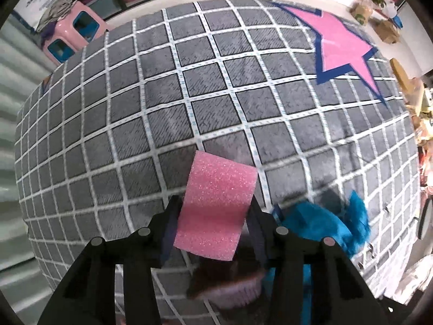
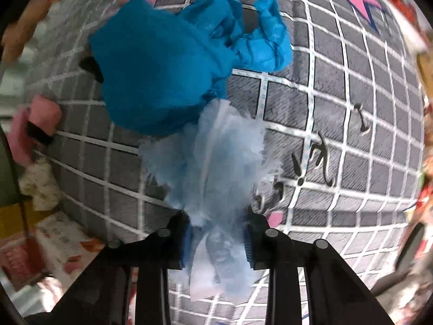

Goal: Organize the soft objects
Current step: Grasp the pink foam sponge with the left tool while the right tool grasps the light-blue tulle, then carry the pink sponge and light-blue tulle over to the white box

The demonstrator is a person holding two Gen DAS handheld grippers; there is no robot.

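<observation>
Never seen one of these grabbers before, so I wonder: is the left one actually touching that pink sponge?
Touching. The left wrist view shows the pink sponge wedged between both fingers of the left gripper, its sides pressed against the pads.

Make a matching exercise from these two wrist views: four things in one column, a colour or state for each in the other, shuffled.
Things:
1. foam block
2. crumpled cloth
3. star on the mat
4. plastic bag

Descriptions:
A. pale, translucent, pinched in the right jaws
B. teal, lying on the grid mat
C. pink, clamped in the left jaws
D. pink with a blue outline

Pairs: 1-C, 2-B, 3-D, 4-A
</observation>
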